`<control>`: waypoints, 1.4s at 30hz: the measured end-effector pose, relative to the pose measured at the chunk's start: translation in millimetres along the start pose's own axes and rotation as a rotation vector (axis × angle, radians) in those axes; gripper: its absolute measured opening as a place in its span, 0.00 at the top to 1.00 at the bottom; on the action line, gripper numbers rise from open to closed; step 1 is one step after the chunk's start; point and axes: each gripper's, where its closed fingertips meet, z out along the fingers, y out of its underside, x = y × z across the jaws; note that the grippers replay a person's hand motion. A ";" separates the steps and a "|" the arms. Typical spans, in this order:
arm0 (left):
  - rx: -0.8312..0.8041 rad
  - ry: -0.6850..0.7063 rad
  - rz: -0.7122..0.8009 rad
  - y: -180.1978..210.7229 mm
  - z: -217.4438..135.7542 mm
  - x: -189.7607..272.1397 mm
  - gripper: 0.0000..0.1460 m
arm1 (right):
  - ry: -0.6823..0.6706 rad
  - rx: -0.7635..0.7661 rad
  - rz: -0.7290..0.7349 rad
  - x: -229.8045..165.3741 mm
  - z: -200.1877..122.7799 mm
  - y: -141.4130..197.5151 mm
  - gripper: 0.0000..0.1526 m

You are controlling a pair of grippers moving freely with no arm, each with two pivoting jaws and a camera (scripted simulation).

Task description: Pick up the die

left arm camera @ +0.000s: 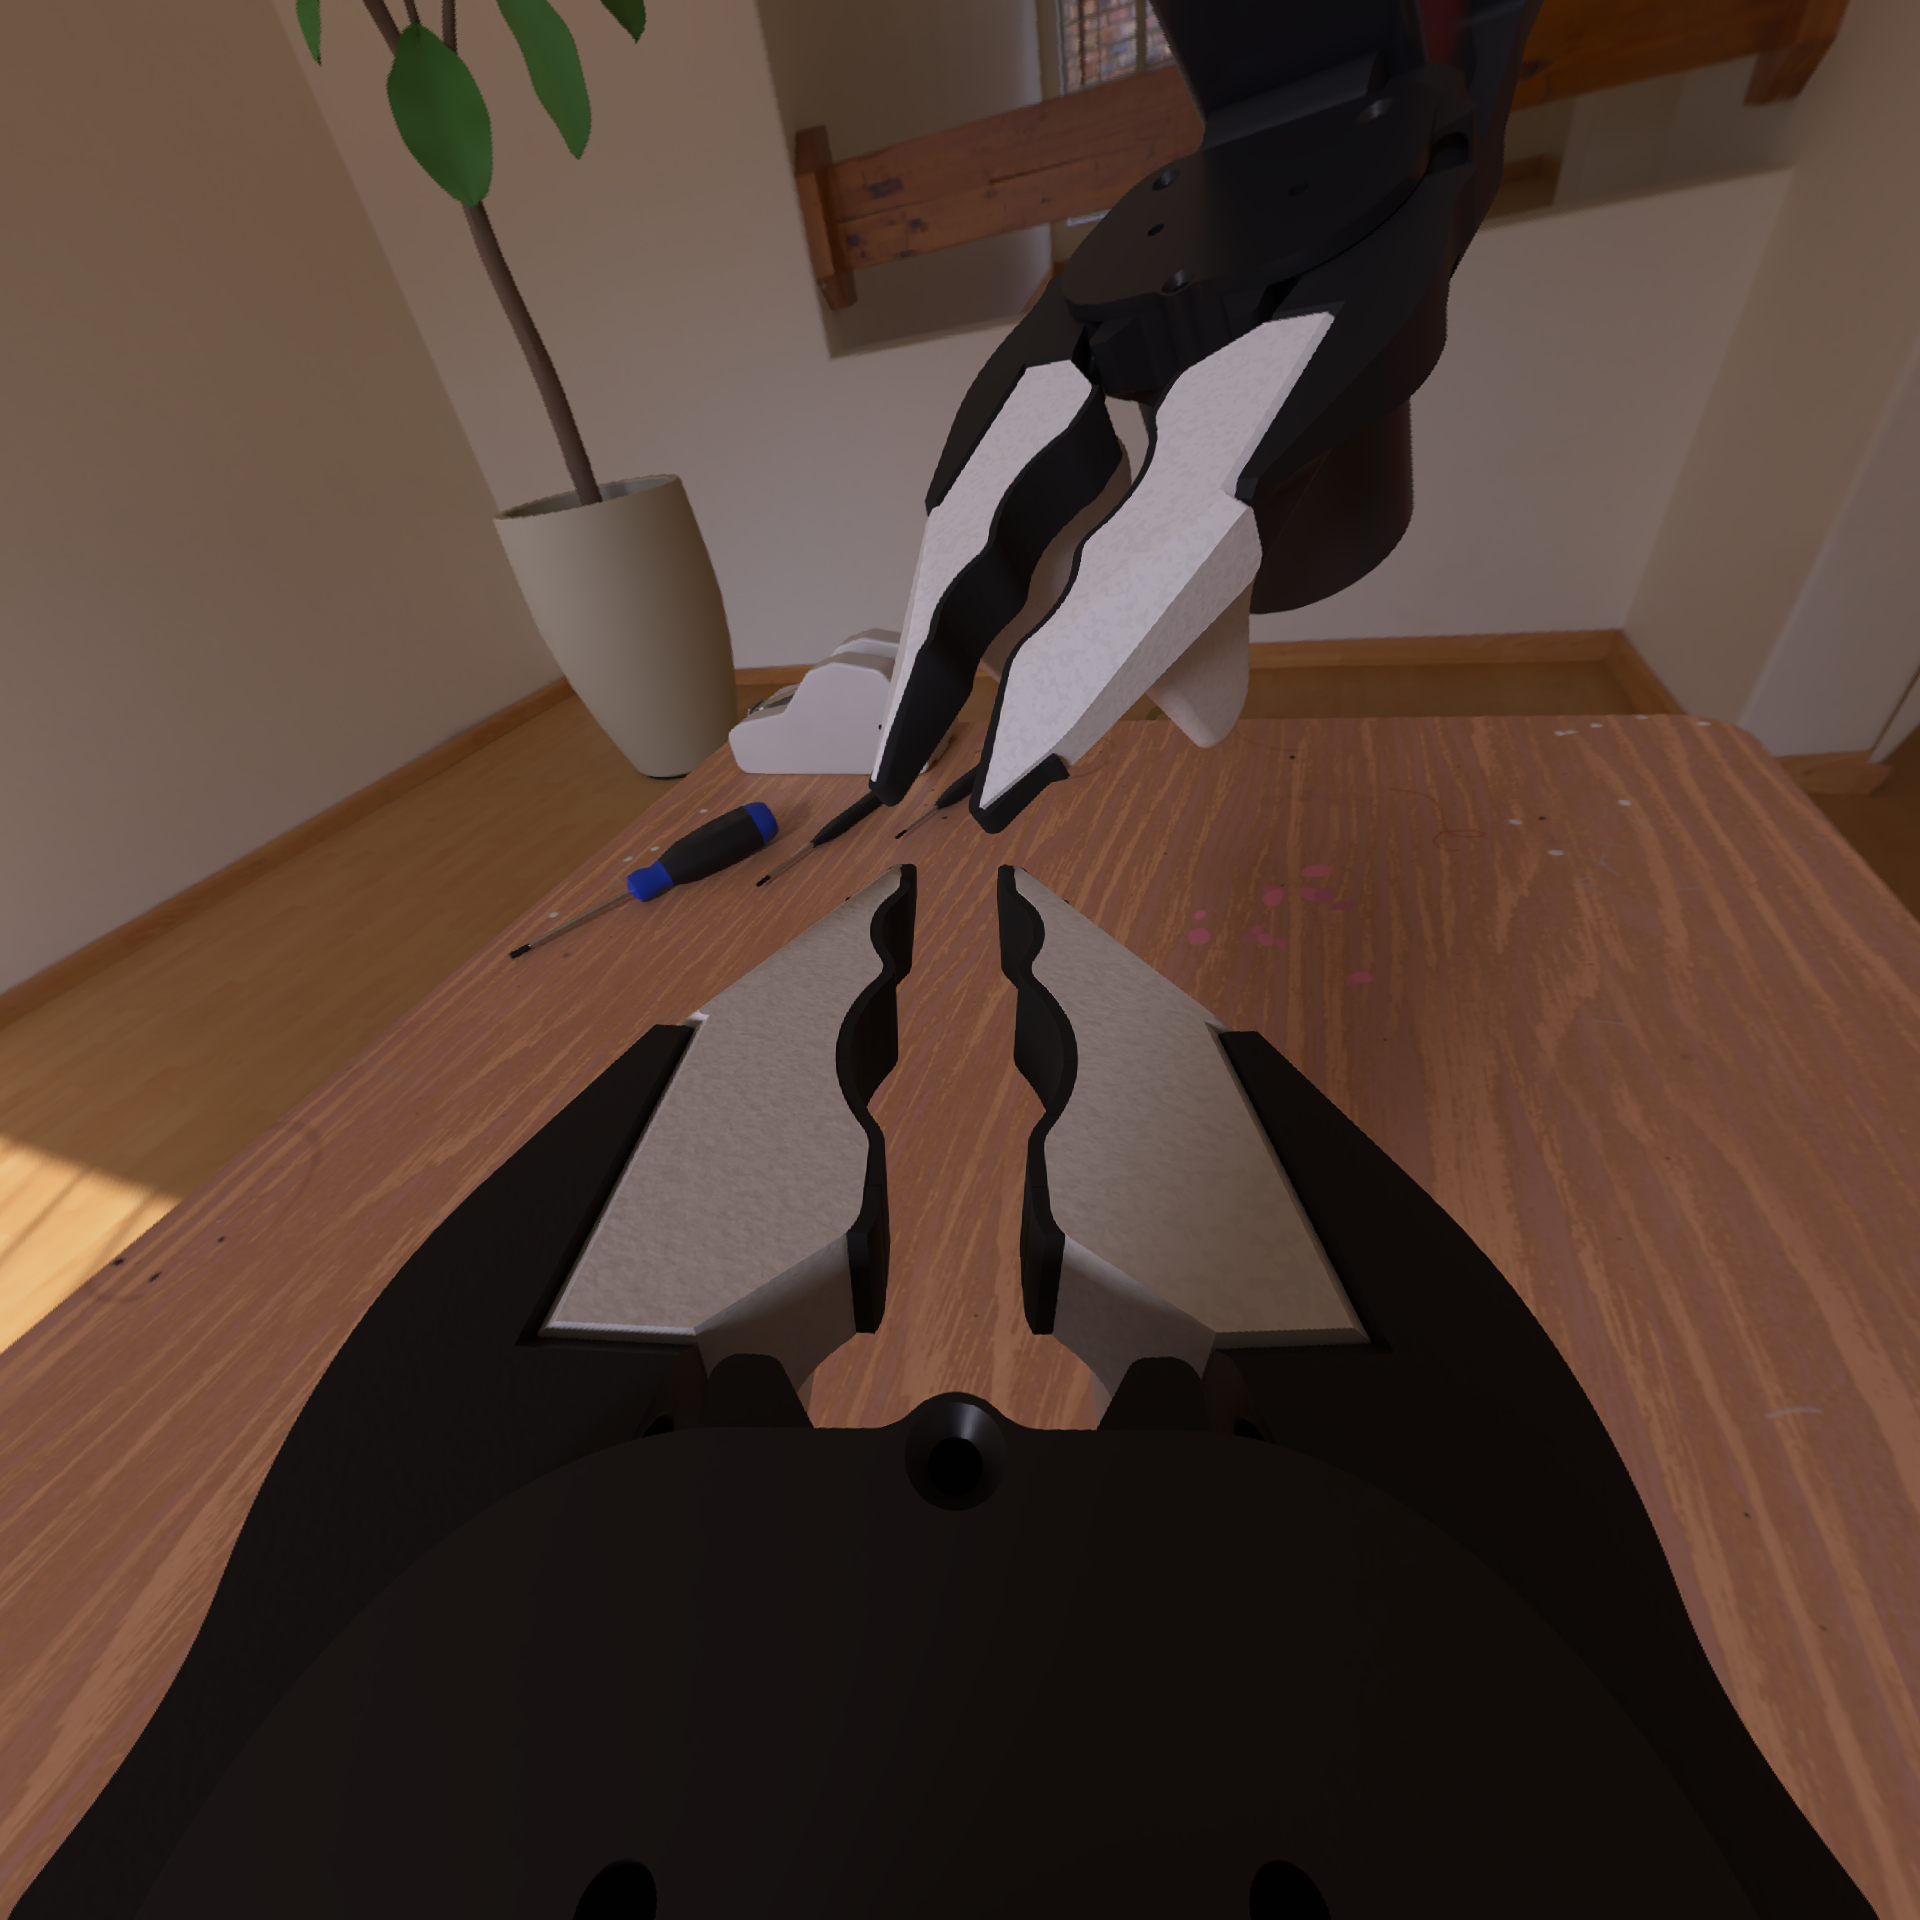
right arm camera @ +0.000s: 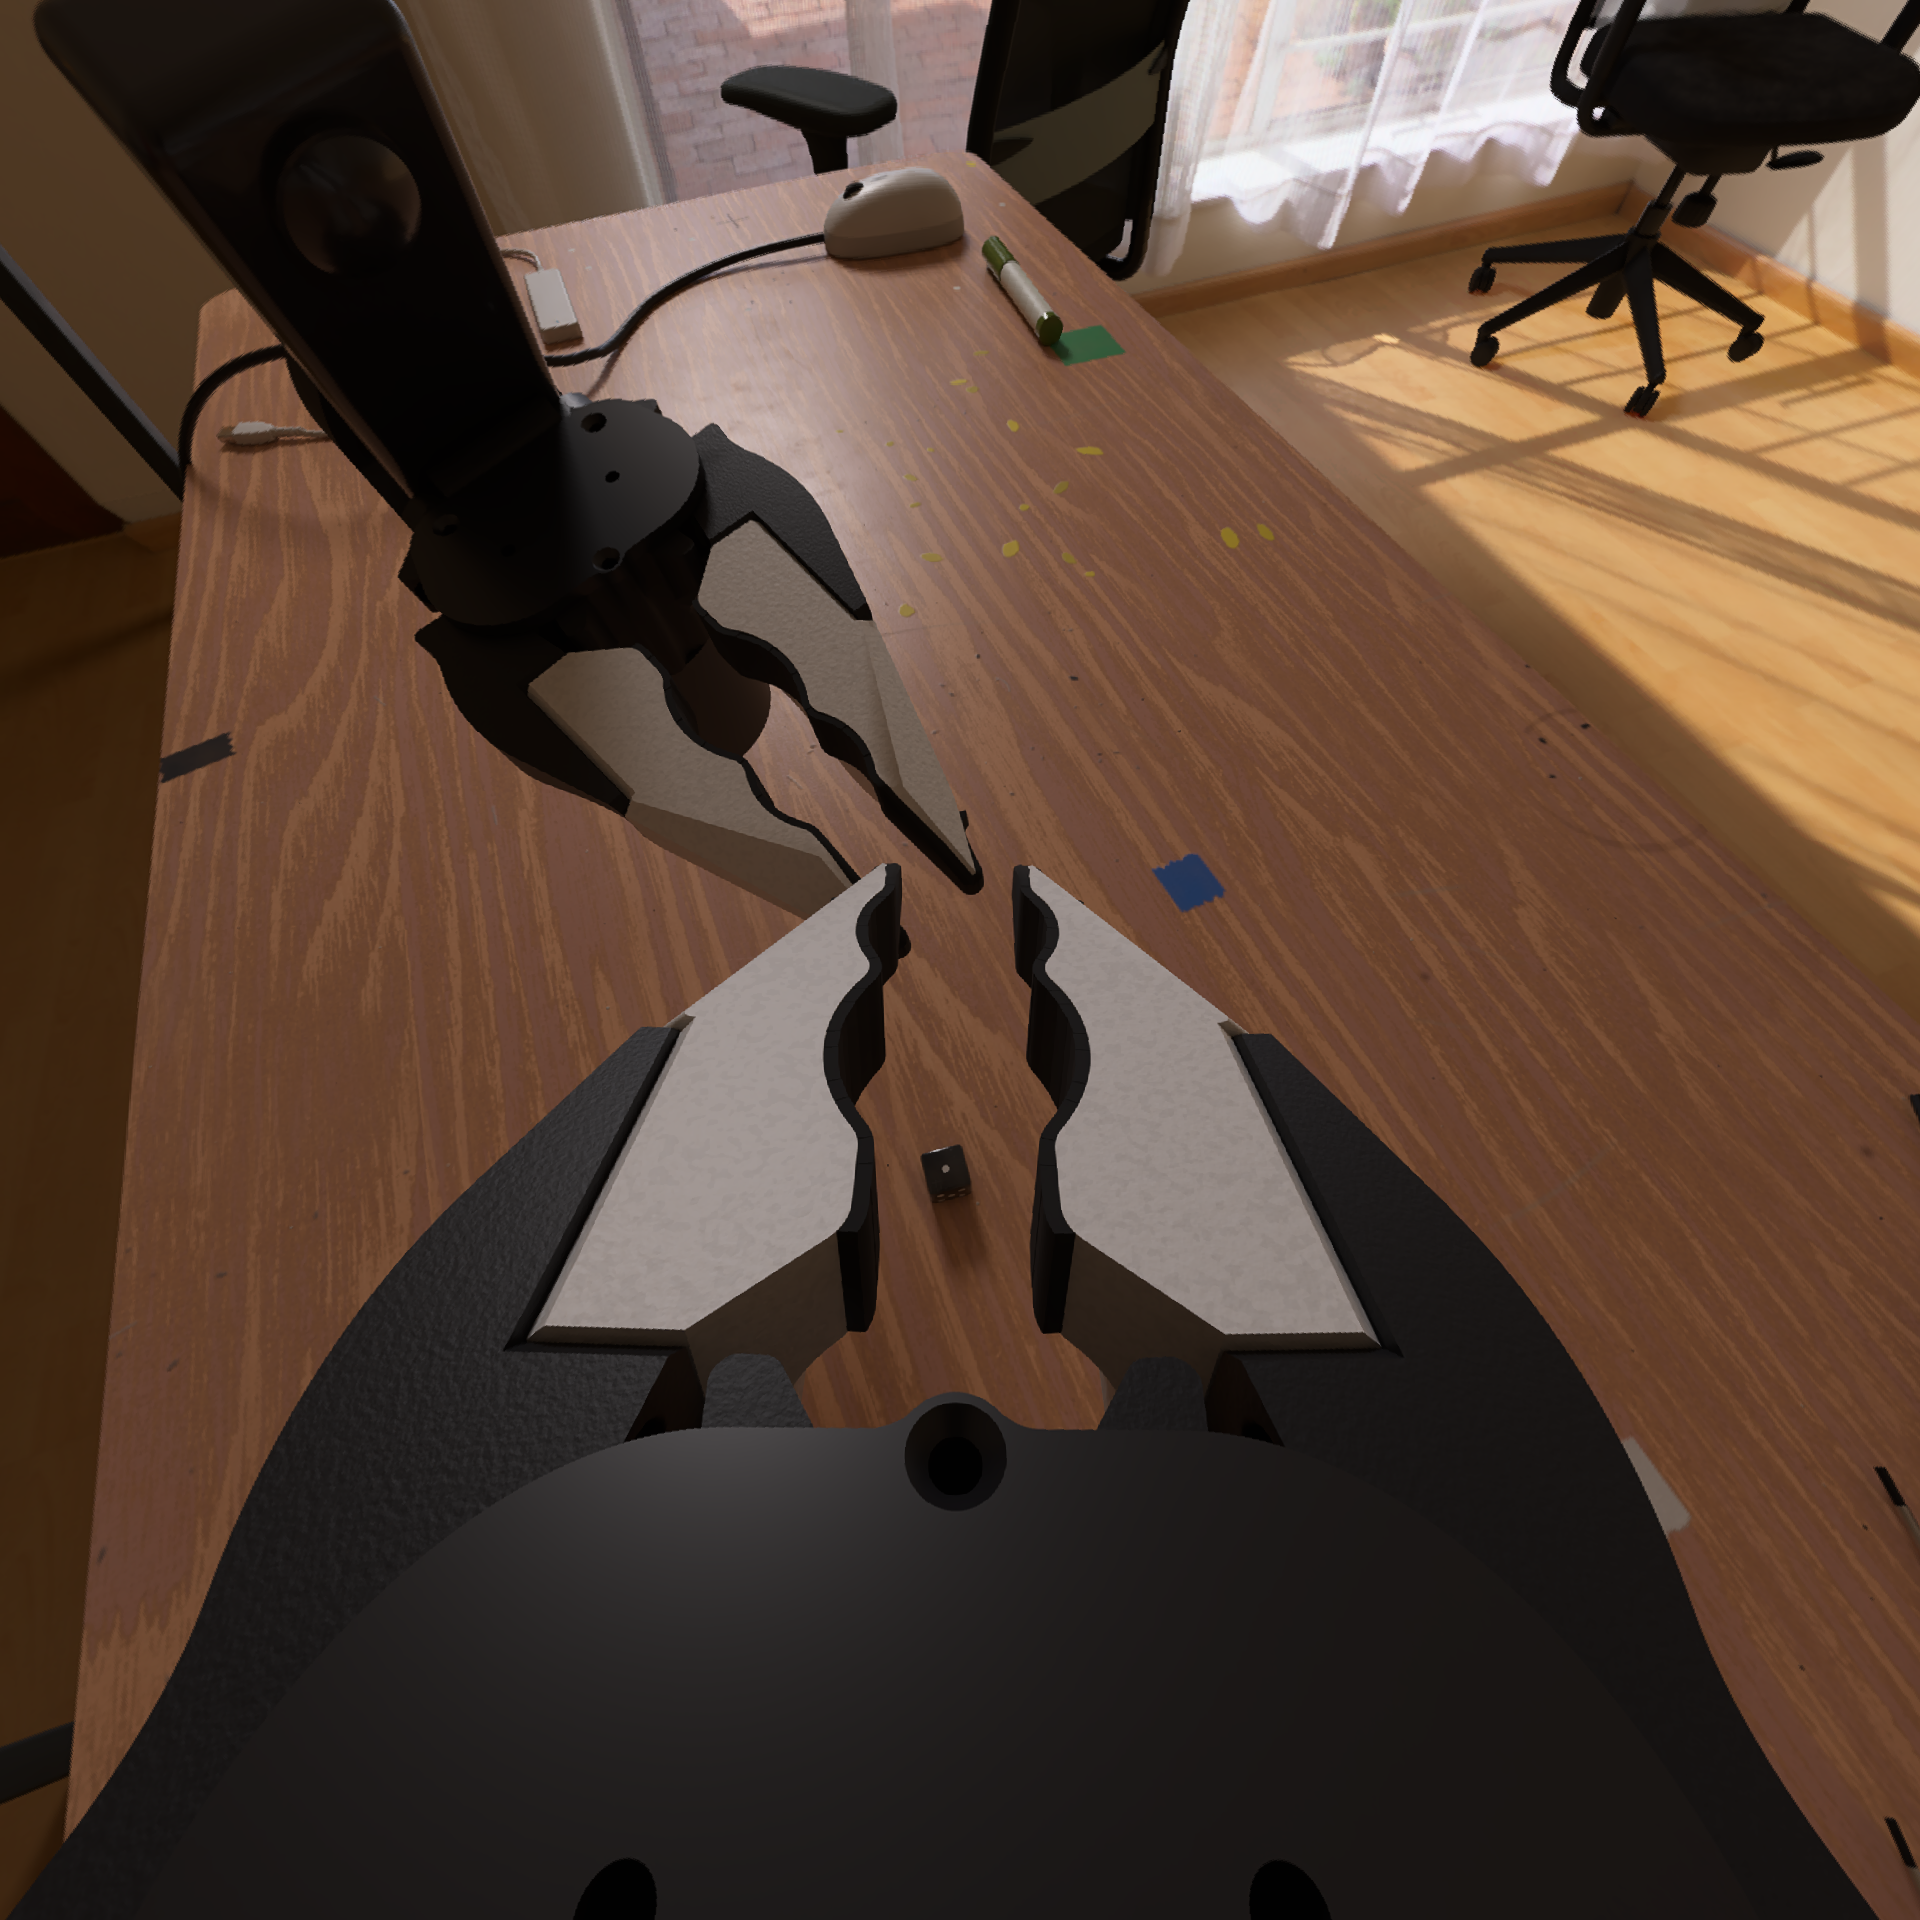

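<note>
The die (right arm camera: pixel 943 1175) is a small dark cube with pale pips. It lies on the wooden table (right arm camera: pixel 1299 831). In the right wrist view it sits in the gap between my right gripper's fingers, touching neither. My right gripper (right arm camera: pixel 956 883) is open and empty, tilted down over the die. It also shows in the left wrist view (left arm camera: pixel 935 810), tips pointing down at the table. My left gripper (left arm camera: pixel 956 878) is open and empty. It shows in the right wrist view (right arm camera: pixel 912 871) just beyond my right fingertips, tip to tip. The die does not show in the left wrist view.
A blue-and-black screwdriver (left arm camera: pixel 707 852), thinner drivers and a white device (left arm camera: pixel 821 717) lie at one end of the table, by a potted plant (left arm camera: pixel 623 623). At the other end are a mouse (right arm camera: pixel 894 213), a marker (right arm camera: pixel 1020 291), cables and tape patches (right arm camera: pixel 1188 883). Office chairs (right arm camera: pixel 1683 156) stand beyond.
</note>
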 end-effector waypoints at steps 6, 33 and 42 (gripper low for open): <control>0.018 0.030 -0.052 -1.5 -0.7 0.9 0.90 | -0.010 0.014 -0.001 -1.0 -0.9 -1.7 0.84; 0.087 0.383 -0.144 -16.0 -8.6 46.9 0.89 | -0.408 0.290 -0.086 -40.7 -31.8 -8.1 0.82; 0.092 0.401 -0.184 -18.9 -14.9 42.3 0.89 | -0.012 0.239 -0.538 -37.1 -41.6 -19.4 0.74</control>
